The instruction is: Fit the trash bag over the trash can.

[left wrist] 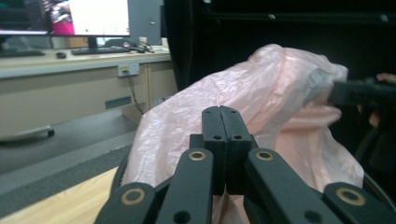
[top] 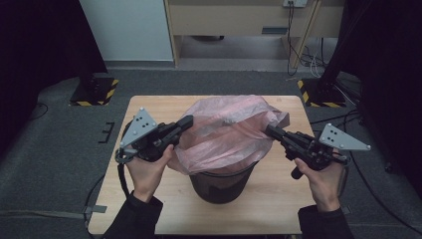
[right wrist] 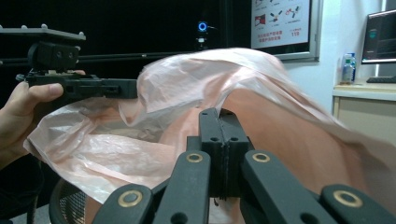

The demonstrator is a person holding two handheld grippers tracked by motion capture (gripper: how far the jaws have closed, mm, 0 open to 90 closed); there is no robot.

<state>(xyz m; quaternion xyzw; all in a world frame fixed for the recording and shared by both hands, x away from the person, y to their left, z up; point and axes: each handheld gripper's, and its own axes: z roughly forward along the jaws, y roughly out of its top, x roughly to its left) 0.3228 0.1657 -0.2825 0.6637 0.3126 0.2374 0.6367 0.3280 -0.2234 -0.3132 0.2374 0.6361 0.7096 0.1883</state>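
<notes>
Both my grippers, left [top: 188, 121] and right [top: 270, 131], are clamped on the pink bin liner [top: 229, 134]; uneven pulling risks tearing it or tipping the mesh bin [top: 221, 186] near the table's front edge [top: 199, 230].

My right tool [right wrist: 223, 154] has its jaws pressed together against the pink plastic bag [right wrist: 196, 102]. Beyond it, my left tool [right wrist: 133, 88] meets the bag's far edge above the black mesh bin [right wrist: 70, 203].
</notes>
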